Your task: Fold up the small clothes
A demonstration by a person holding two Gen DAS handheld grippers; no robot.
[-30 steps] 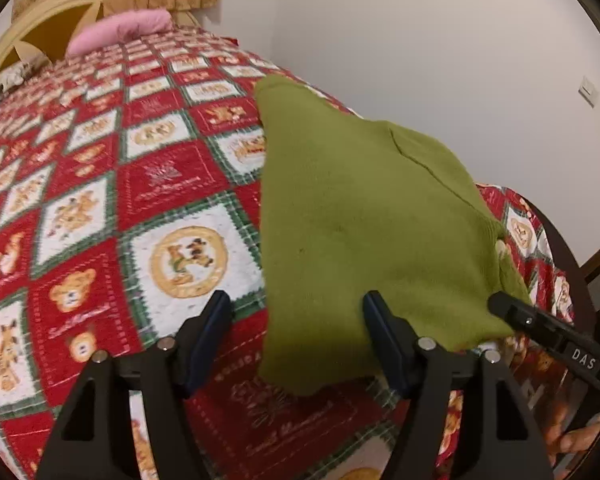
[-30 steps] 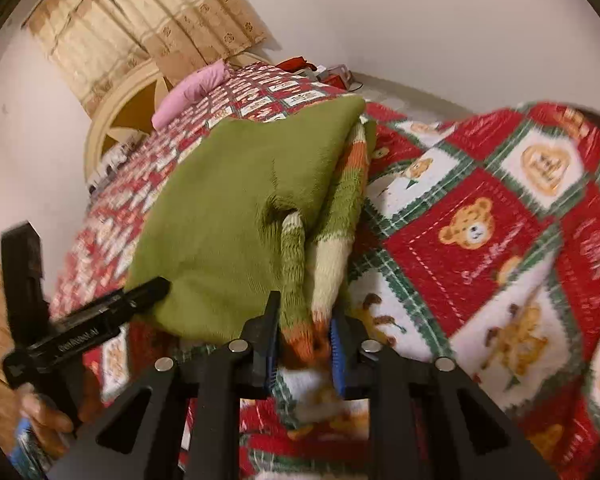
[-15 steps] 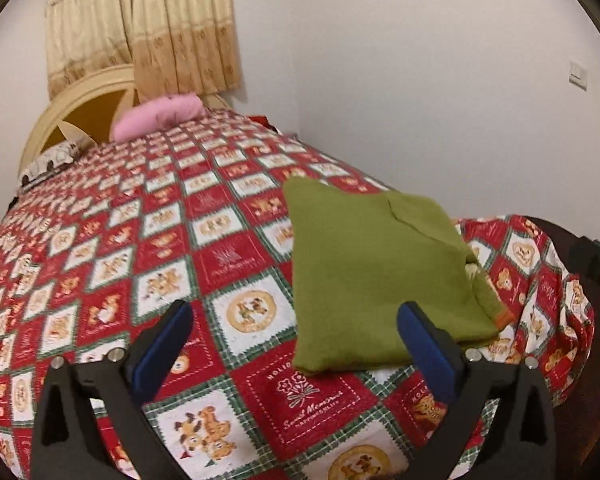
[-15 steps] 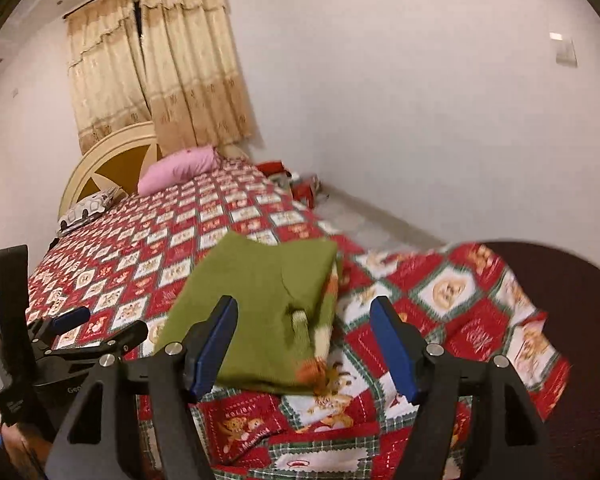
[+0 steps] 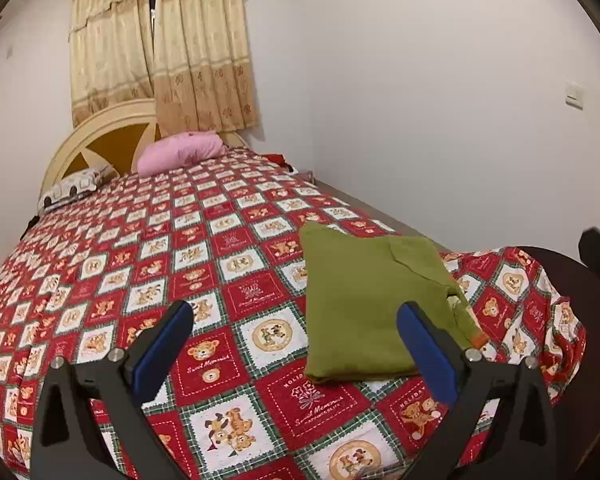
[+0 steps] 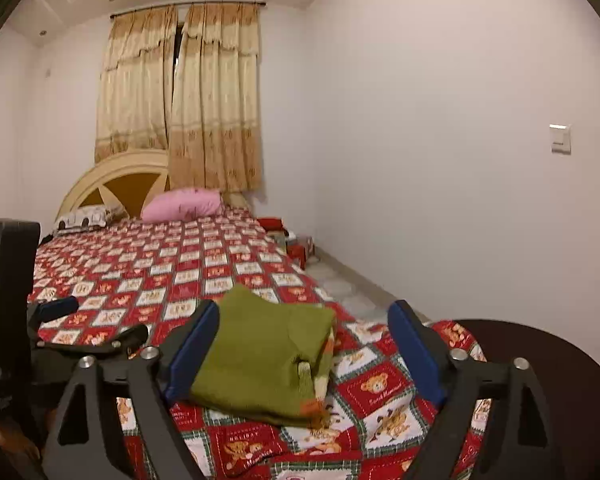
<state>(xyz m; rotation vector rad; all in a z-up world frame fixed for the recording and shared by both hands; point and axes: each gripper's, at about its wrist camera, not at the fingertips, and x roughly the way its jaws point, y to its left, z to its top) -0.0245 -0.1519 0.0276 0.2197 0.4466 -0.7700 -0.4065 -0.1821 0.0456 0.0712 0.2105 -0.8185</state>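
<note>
A small green knit sweater [image 5: 364, 304] lies folded into a flat rectangle on the red teddy-bear quilt [image 5: 180, 248] near the bed's foot. Its striped cuffs [image 6: 314, 396] stick out at the right edge. My left gripper [image 5: 292, 324] is open and empty, raised above the quilt just left of the sweater. My right gripper [image 6: 302, 324] is open and empty, held above and behind the sweater [image 6: 268, 356]. The left gripper also shows at the left of the right wrist view [image 6: 60, 320].
A pink pillow [image 5: 180, 152] and a patterned pillow [image 5: 74, 188] lie at the cream headboard [image 5: 100, 132]. A white wall runs along the bed's right side. A dark rounded footboard [image 6: 540, 344] stands at the near right. Red items [image 6: 296, 240] sit on the floor beside the bed.
My right gripper let go of the sweater's striped sleeve and opened. Both grippers pulled back and rose away from the folded sweater.
</note>
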